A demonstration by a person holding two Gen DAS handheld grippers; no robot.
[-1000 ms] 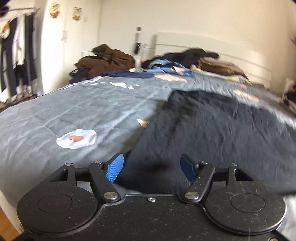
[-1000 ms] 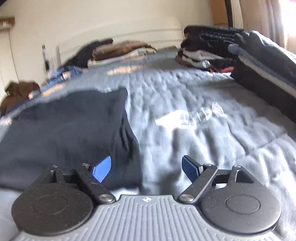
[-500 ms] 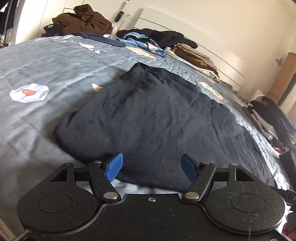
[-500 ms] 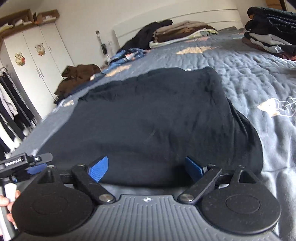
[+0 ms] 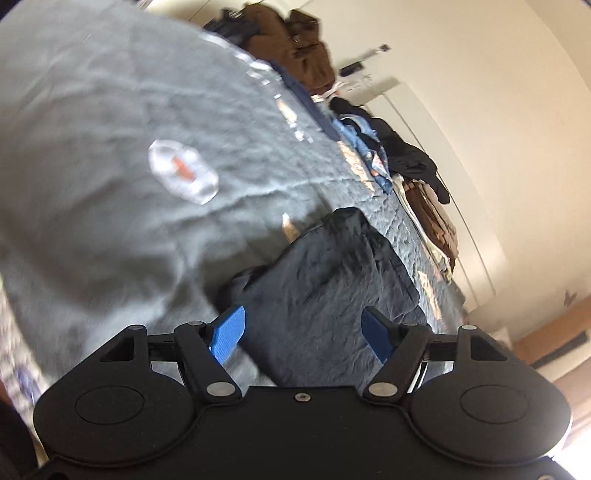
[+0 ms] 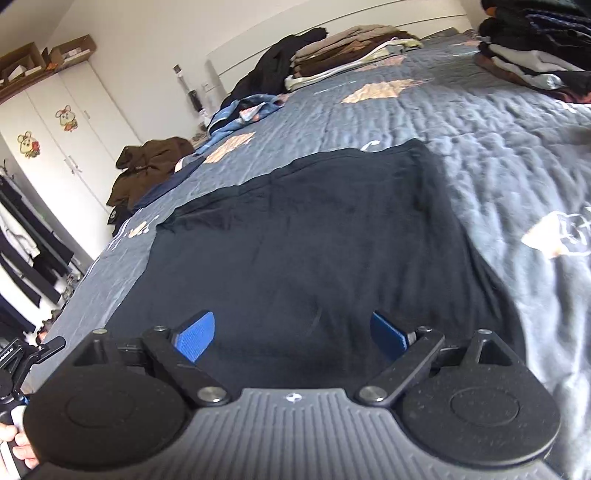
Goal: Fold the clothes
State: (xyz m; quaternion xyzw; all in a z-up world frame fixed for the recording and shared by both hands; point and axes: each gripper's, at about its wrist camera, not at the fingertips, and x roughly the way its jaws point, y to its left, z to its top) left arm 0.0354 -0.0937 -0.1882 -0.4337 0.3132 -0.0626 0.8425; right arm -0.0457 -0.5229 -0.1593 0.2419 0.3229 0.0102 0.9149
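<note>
Right wrist view, left to right. Far left edge: a hand (image 6: 14, 448) grips the handle of the left claw (image 6: 26, 354), only partly in frame there. Behind it hanging clothes (image 6: 26, 254) and a white wardrobe (image 6: 74, 147) close off that side of the bed (image 6: 498, 122).

Brown jacket (image 6: 147, 166) heaped at the bed's far left corner; blue garment (image 6: 243, 110) bunched beside it. Middle: dark shirt (image 6: 314, 240), folded to a rough rectangle, lies flat on the grey quilt, its near edge just under the right claw (image 6: 291, 336). Left edge of the shirt runs close to the bed's side; bare quilt lies open past its far edge and to its right. A folded pile (image 6: 354, 48) sits against the headboard (image 6: 332, 26); another stack (image 6: 539, 55) at the far right corner.

Right claw: pointed down at the shirt's near hem, blue pads wide apart, nothing between them, no cloth gripped.

Left wrist view: frame strongly rolled and blurred. Broad bare quilt (image 5: 110, 147) to the left of the shirt (image 5: 325, 288). Left claw (image 5: 303, 332) hovers over the shirt's near corner, pads parted moderately wide, empty. Clothes line the headboard side at right.
</note>
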